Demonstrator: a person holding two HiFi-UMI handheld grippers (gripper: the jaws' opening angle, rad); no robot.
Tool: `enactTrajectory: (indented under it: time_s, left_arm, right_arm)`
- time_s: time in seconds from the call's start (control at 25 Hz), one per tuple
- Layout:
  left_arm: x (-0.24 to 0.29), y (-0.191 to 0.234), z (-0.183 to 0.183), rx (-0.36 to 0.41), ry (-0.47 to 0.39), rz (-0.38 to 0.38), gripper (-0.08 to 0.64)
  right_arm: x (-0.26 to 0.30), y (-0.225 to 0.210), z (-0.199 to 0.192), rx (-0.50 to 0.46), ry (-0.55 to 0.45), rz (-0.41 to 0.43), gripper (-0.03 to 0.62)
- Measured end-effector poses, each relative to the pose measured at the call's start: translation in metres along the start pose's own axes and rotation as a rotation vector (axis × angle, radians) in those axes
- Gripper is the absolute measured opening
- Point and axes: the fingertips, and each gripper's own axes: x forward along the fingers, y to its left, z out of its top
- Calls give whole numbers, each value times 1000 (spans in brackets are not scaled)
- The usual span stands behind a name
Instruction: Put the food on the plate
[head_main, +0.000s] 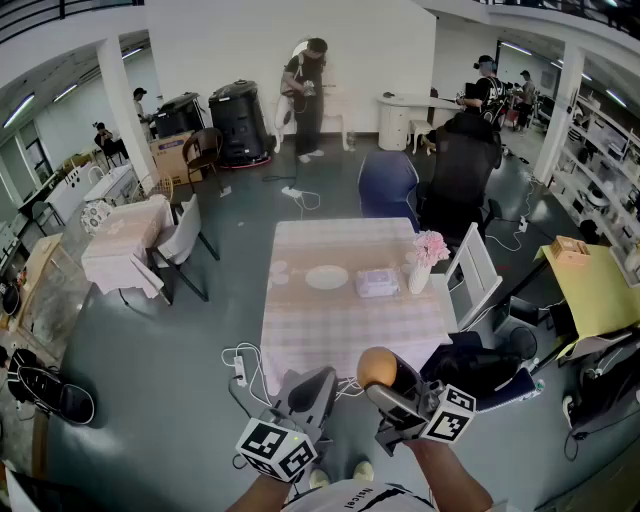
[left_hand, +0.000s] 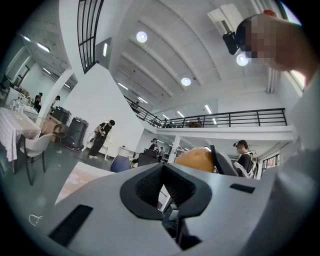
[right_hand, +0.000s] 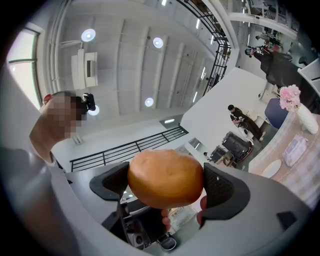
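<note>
1. While the r. gripper (right_hand: 168, 181) tilts upward, its jaws clamp a bun (right_hand: 166, 179) on both sides. It's held in the air near the person, short of the checked table (head_main: 300, 340)
2. Bun: round, smooth, golden-brown, deeper orange underneath, faint dimples
3. White plate (head_main: 327, 277) sits mid-table, well apart from bun, w/ a wipes pack (head_main: 377, 283) just beside it
4. L. gripper (left_hand: 164, 176): jaws pressed together, nothing btwn
5. Writing: pack label too small to read; marker cubes (head_main: 275, 447) show b/w squares only

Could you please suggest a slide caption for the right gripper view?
Right tongs clasp a round golden bun; the white plate lies beyond.
</note>
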Motion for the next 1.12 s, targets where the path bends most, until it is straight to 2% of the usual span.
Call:
enactTrajectory:
  time_s: [0.52, 0.8, 1.12]
  left_arm:
    - [2, -3, 3, 12, -24, -11, 5]
    - [1, 8, 10, 11, -47, 41, 5]
    - [14, 9, 3, 32, -30, 95, 5]
  right_arm:
    - [-5, -1, 6, 23, -10, 21, 426]
    - [-12, -6, 23, 50, -57, 35, 426]
    - [-28, -21, 40, 80, -81, 43, 426]
